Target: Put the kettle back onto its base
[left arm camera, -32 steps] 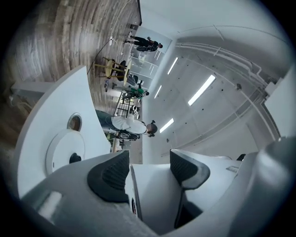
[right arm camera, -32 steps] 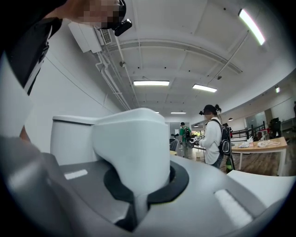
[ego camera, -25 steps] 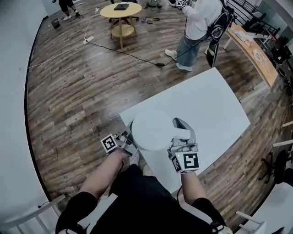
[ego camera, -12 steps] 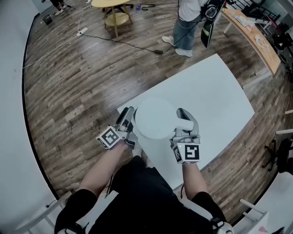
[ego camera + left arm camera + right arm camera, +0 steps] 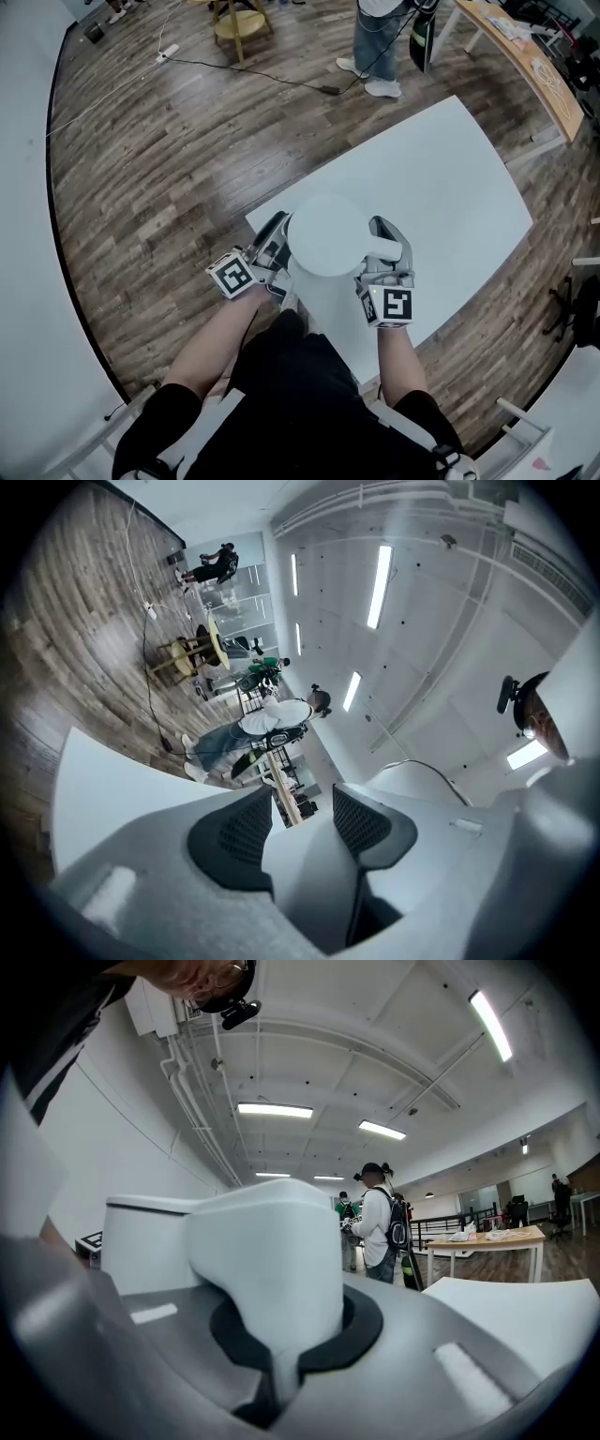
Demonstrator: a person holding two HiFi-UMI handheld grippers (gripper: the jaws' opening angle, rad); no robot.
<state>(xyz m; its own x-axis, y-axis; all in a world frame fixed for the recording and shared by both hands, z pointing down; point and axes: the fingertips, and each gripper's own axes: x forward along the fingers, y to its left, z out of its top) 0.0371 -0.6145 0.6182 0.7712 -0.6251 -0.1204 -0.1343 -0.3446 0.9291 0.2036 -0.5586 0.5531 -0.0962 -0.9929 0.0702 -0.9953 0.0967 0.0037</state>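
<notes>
A white kettle with a round lid is over the near corner of the white table. My right gripper is shut on its handle, which fills the jaws in the right gripper view; the kettle body stands just behind. My left gripper lies low against the kettle's left side. Its jaws have just been closing, and in the left gripper view both pads lie against a white piece, seemingly the rim of the base. From above, the kettle hides the base.
The table's near corner and left edge are right beside the left gripper, with wooden floor below. A person stands beyond the table's far side. Further off are a round wooden side table, a floor cable and a wooden desk.
The left gripper has rolled and slid in against the kettle's left side. The right gripper and kettle have sunk a little towards the table.
</notes>
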